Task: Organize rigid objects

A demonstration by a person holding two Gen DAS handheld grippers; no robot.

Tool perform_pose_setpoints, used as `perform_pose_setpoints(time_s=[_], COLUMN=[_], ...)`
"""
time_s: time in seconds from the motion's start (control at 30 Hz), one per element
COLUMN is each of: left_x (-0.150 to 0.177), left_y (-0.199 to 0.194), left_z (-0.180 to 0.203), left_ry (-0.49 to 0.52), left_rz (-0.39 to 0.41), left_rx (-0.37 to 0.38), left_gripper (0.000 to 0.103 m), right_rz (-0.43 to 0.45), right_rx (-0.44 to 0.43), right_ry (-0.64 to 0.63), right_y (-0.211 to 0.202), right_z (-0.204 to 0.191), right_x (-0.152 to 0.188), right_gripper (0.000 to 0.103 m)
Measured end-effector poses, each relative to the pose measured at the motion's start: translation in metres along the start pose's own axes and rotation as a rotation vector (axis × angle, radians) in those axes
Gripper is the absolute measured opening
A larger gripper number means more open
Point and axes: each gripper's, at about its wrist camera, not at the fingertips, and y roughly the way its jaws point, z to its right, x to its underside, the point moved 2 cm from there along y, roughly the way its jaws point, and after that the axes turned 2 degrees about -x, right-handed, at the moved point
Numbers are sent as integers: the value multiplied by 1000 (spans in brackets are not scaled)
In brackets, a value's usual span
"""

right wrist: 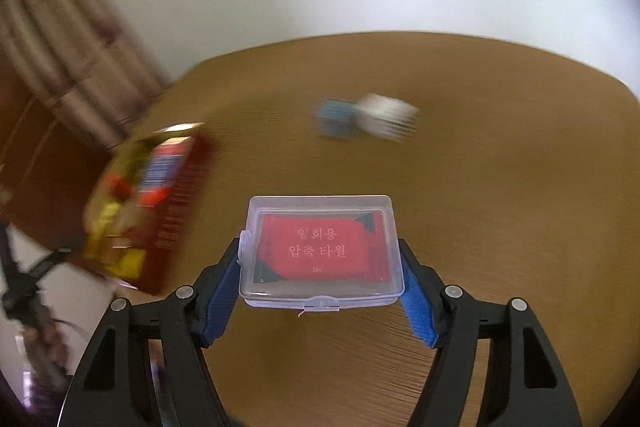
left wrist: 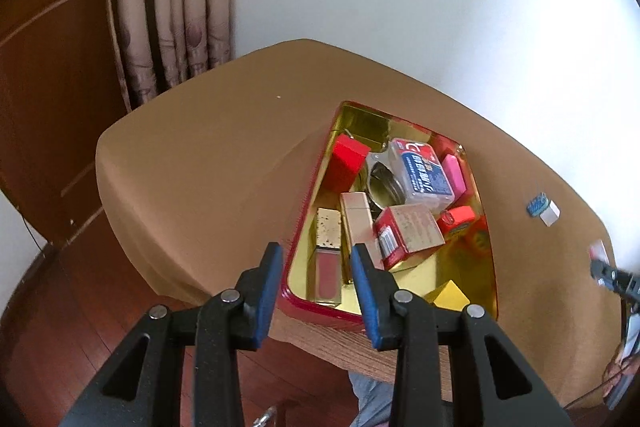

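Observation:
My right gripper [right wrist: 320, 247] is shut on a clear plastic box [right wrist: 320, 223] with a red packet inside, held above the tan table [right wrist: 500, 207]. A red tin with a gold inside [left wrist: 320, 311] sits on the table and holds several items: a red box [left wrist: 348, 159], a clear box with a blue label [left wrist: 422, 171], a red and beige carton [left wrist: 408, 235] and a gold case [left wrist: 328, 231]. My left gripper [left wrist: 316, 251] hangs open over the tin's near end with nothing between its fingers. The tin [right wrist: 176, 203] shows blurred at the left of the right wrist view.
A small blue and white block [left wrist: 543, 207] lies on the table right of the tin, blurred in the right wrist view [right wrist: 368, 119]. A curtain [left wrist: 172, 7] and a wooden cabinet [left wrist: 48, 67] stand behind the table's left side. A white wall is behind.

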Motion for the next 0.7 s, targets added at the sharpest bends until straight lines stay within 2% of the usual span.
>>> perform_pose_setpoints(time_s=[0.17, 0.27, 0.5, 0.7], left_x=[-2, -2, -4, -3], left_y=[-1, 4, 11, 21], left_z=[-9, -10, -16, -23], left_ry=[-38, -40, -52, -77], left_rz=[7, -13, -33, -81], left_rx=[9, 11, 27, 48], left_gripper=[36, 36, 36, 36], right_rz=[-106, -166, -245, -242], right_rx=[-138, -134, -54, -5], right_ry=[-145, -209, -290, -265], right_y=[71, 112, 183, 213], right_z=[-109, -155, -201, -203], right_x=[-50, -67, -82, -92], right_gripper=[68, 68, 68, 68])
